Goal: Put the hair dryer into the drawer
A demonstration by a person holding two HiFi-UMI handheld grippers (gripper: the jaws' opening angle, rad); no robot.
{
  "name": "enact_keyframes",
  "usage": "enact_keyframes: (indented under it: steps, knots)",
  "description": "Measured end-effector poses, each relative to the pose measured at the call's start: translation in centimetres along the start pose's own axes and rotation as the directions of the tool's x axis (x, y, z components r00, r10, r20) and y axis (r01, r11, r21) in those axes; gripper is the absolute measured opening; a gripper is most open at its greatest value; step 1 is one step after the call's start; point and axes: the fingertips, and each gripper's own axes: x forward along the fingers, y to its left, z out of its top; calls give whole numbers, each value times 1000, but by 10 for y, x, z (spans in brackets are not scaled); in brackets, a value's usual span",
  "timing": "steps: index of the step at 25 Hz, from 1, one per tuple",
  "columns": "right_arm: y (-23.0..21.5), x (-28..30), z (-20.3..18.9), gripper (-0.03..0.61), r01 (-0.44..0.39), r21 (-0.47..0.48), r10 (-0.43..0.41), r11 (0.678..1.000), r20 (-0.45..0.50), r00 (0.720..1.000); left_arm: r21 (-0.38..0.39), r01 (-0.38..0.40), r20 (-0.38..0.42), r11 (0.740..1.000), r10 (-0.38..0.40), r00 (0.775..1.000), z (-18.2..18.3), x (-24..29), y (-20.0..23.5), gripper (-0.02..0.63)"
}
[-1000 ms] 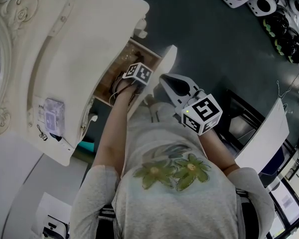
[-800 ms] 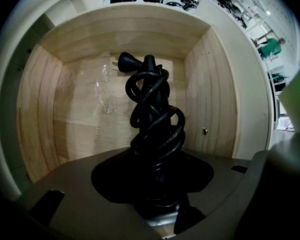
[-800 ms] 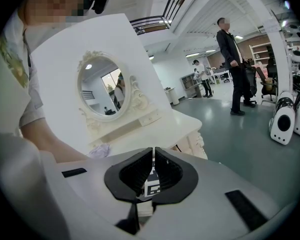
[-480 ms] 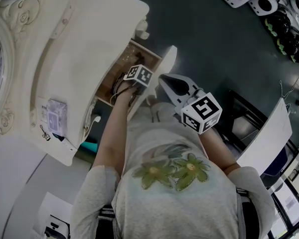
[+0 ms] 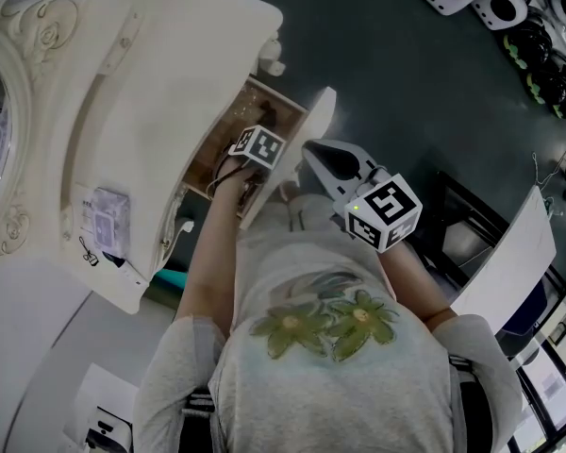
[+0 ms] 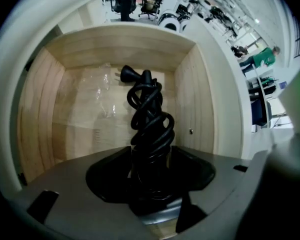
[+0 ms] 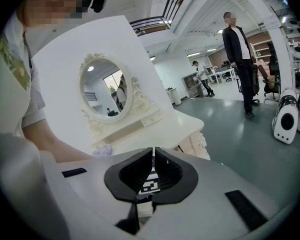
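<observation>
Beneath the head cam, a white dressing table [image 5: 170, 92] is filling the left side, w/ its wood-lined drawer [image 5: 228, 135] standing pulled open toward the person. The black hair dryer [image 6: 149, 119] is hanging inside that drawer, cord coiled round it and plug at the far end, pointing at the drawer floor. Can't tell if it's touching the wood.

The left gripper [image 5: 250, 163] is pointing steeply down into the drawer. Its jaws have just been opening and are standing wide apart, w/ the dryer's near end sitting between them. The pads are flanking it closely but don't seem to be squeezing it any more.

The right gripper [image 5: 311, 149] is hovering just beside the drawer front, angled slightly down toward the table. Its jaws are sitting together w/ only a thin slit showing, and they're gripping nothing.
</observation>
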Motion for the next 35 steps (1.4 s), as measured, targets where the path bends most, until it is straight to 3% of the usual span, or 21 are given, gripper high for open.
enact_keyframes:
  steps: [4,14,21,24,30,35]
  knots:
    - [2,1,1,27,-7,-2,7,1000,2,1000,-8,-8,89,1000,9,996,10,-19,3,235]
    - [9,4,5,26,-29,-16,29,999,12,999,-49,-53,211,997,63,975,6,-57,11,235]
    - [19,6,9,26,-46,-46,47,998,19,999,-109,-35,342,993,70,937,4,-101,17,233]
    - [24,6,9,26,-51,-56,52,997,19,998,-132,-45,405,990,96,909,1,-122,21,207]
    - [38,2,12,26,-55,-83,57,995,24,998,-206,-64,512,977,163,843,-11,-158,29,81]
    - [53,-3,11,26,-58,-101,61,993,31,998,-245,-34,640,969,188,745,-19,-201,20,21]
